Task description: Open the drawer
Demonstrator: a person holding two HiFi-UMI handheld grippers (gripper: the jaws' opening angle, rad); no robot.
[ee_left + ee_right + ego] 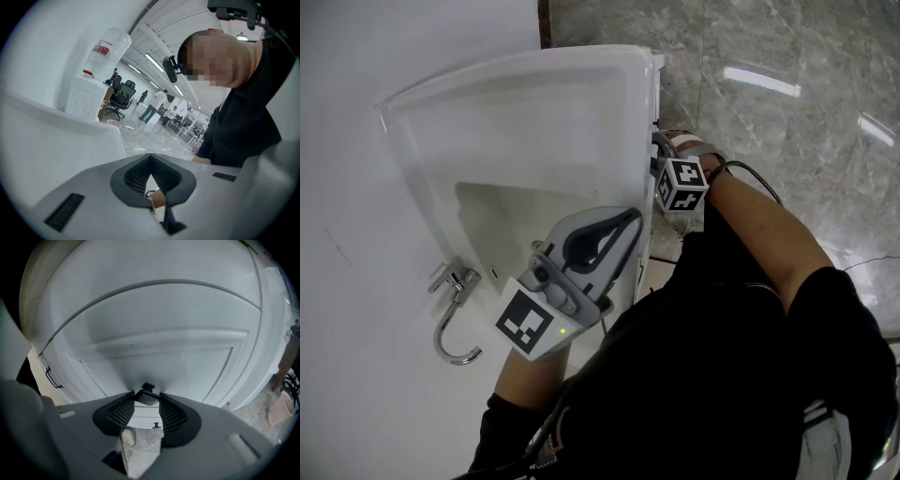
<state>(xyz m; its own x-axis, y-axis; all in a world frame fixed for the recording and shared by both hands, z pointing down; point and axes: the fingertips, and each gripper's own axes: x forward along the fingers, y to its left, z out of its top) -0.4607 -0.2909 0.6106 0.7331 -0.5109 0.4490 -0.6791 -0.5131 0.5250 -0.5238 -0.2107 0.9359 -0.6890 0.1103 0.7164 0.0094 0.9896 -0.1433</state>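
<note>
Looking down, head view: a person is standing over a white basin [516, 122], its tap [455, 319] sitting at the left and grey marble floor [787, 112] lying to the right.
Left gripper [630, 223], head view: it is hovering over the basin's near rim, pointing across toward the other gripper.
Right gripper [662, 150], head view: it is reaching down past the basin's front edge at the end of an outstretched forearm [759, 234]. Its tips are dropping out of sight there.
Left gripper view: the jaws are lying pressed together at their tips with nothing between them. They are facing over a white ledge [56, 136] into a long room, where a water dispenser [101, 70] is standing by the wall.
Right gripper view: the jaws are standing spread, and the black handle [147, 391] is sitting between their tips. Whether the pads are pressing on it is not showing.
Drawer [178, 348]: it is lying straight ahead of these jaws, a white curved front under the basin, looking shut.
Lower knob [155, 425]: it is showing through the gap between the jaws, below the handle.
</note>
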